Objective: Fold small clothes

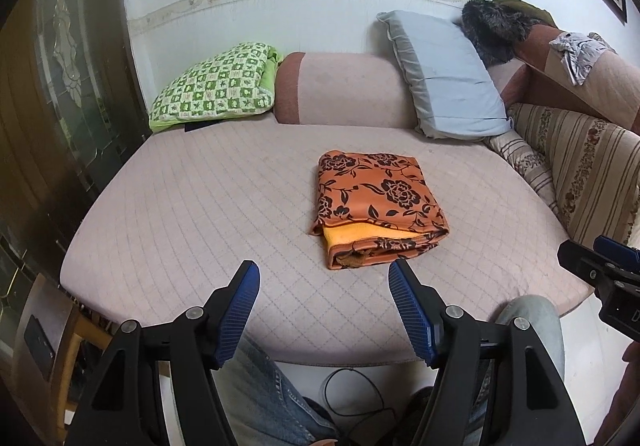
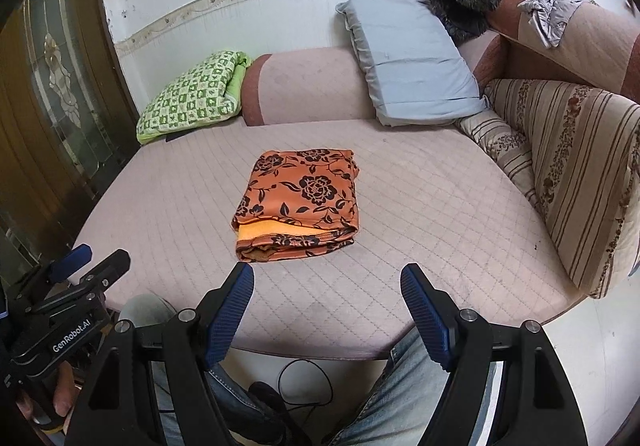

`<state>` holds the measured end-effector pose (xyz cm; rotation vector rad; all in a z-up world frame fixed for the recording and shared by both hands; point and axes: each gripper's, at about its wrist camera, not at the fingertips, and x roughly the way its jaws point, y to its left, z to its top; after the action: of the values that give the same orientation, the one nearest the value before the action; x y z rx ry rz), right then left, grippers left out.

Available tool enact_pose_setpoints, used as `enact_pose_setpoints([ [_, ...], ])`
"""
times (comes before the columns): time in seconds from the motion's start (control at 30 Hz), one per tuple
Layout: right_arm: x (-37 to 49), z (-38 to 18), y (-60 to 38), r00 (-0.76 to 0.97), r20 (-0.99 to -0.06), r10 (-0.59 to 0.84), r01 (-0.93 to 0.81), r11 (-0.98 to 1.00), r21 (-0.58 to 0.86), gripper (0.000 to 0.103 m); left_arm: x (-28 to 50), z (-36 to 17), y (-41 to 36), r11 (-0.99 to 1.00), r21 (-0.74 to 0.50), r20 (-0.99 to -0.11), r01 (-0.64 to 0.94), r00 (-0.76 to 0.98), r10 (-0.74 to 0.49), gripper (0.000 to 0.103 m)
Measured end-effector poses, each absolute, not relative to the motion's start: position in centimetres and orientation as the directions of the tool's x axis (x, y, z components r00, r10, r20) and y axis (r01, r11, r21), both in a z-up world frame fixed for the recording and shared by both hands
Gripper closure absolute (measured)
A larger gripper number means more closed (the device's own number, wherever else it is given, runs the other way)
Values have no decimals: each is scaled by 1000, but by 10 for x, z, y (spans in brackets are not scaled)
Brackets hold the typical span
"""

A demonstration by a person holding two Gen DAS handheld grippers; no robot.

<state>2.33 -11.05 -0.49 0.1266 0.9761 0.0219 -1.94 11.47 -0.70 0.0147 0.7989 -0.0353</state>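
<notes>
An orange cloth with black flowers point(image 1: 378, 202) lies folded in a neat rectangle on the pink quilted mattress point(image 1: 200, 206), its yellow lining showing at the near edge. It also shows in the right wrist view point(image 2: 300, 202). My left gripper point(image 1: 324, 270) is open and empty, held above the mattress's near edge, short of the cloth. My right gripper point(image 2: 328, 272) is open and empty, also just short of the cloth. The right gripper's body shows at the right edge of the left wrist view point(image 1: 600, 278).
A green checked pillow point(image 1: 216, 86), a pink bolster point(image 1: 344, 90) and a blue pillow point(image 1: 444, 78) line the far wall. Striped cushions point(image 2: 568, 166) stand on the right. A dark door point(image 1: 60, 106) is on the left. My jeans-clad legs point(image 2: 400, 398) and a cable are below.
</notes>
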Motion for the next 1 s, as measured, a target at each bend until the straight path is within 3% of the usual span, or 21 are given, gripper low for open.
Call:
enact_pose_setpoints([
  [1.0,88,-55,-117,476,-876,71,64,991,116,25,83,-55,96,1000,28,-778,7,628,18,36],
])
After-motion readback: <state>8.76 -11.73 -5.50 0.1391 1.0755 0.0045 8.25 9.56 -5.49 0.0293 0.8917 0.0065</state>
